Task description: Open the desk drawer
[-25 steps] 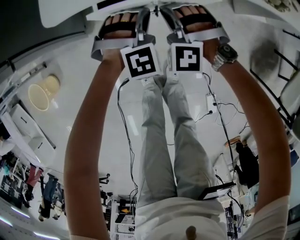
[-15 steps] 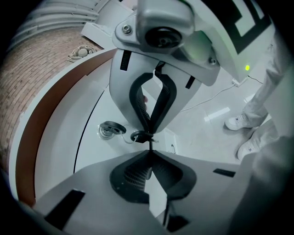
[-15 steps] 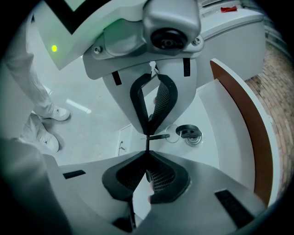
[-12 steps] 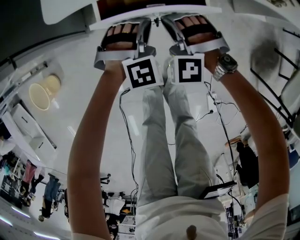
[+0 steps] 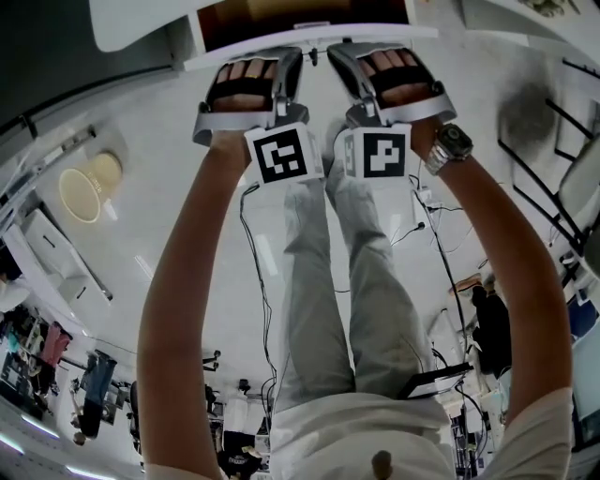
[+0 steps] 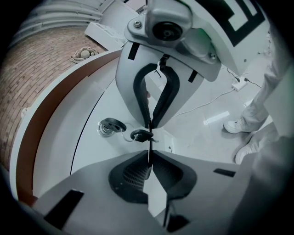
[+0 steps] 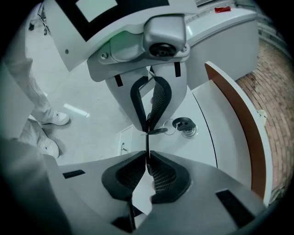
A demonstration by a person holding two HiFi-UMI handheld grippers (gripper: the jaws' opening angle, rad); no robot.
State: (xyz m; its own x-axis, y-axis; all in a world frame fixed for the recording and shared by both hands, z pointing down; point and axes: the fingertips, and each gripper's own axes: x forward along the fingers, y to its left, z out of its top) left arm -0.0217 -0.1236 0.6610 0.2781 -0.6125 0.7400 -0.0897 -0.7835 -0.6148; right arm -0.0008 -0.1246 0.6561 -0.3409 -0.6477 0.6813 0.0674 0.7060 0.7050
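White desk drawer (image 5: 375,36) stood partly out; left gripper (image 6: 149,158) and right gripper (image 7: 147,158) pinched its thin handle (image 5: 312,25) side by side, jaws narrow, for pulling.

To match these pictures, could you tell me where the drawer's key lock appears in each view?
Head view: cannot be made out.
Left gripper view: key lock, left of the jaws' tips.
Right gripper view, right of the jaws' tips.
Shared landmark: white drawer front.
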